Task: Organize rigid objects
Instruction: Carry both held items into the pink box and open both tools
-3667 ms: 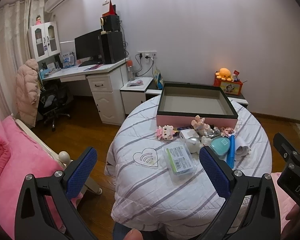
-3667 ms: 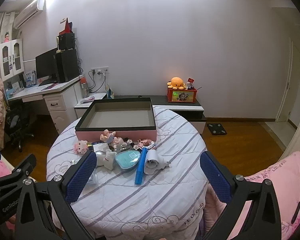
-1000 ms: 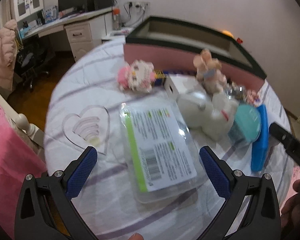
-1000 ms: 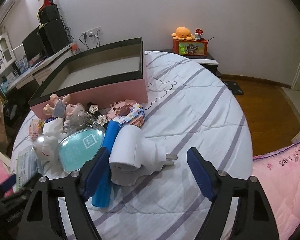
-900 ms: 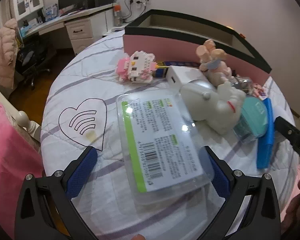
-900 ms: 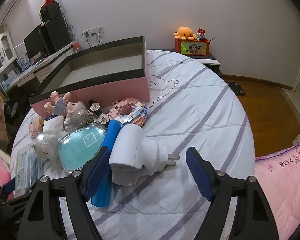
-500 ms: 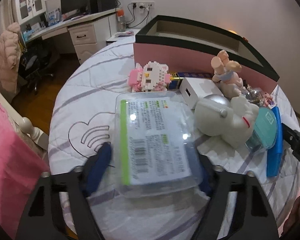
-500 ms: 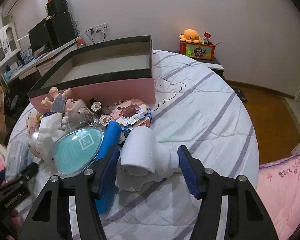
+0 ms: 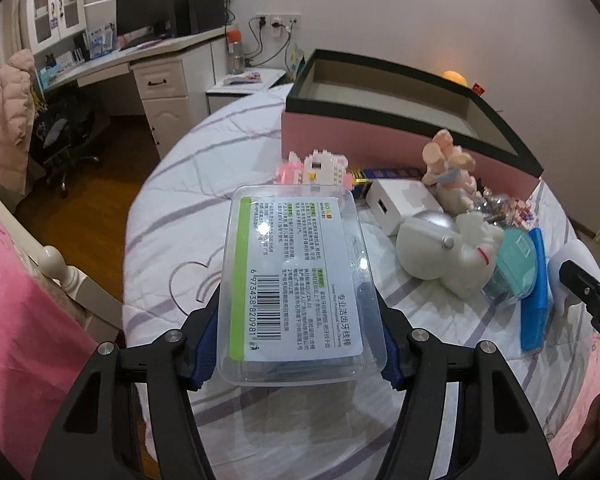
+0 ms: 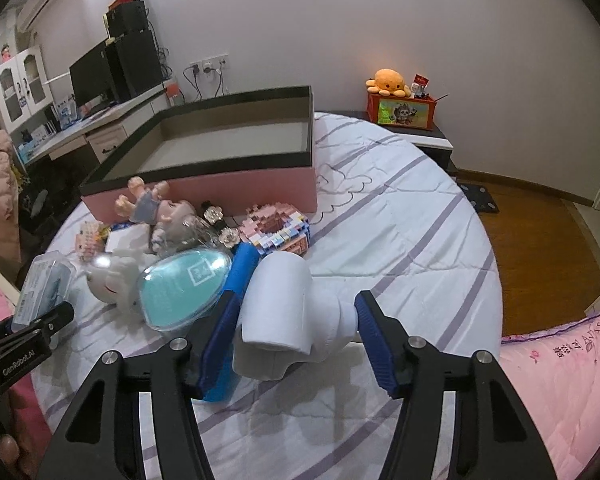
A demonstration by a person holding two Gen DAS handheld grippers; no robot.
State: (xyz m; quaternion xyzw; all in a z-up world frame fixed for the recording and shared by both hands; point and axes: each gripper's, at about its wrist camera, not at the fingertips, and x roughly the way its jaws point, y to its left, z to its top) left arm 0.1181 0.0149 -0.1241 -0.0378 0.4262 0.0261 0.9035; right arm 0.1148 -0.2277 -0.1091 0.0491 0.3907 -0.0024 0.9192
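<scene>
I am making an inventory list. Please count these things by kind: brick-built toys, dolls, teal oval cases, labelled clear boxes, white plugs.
Brick-built toys: 2
Doll: 1
Teal oval case: 1
Labelled clear box: 1
White plug: 1
Total: 6

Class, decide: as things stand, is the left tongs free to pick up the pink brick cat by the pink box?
Probably not. The left tongs are shut on the clear plastic case, whose far end covers the approach to the brick cat. The case would need setting down first.
</scene>
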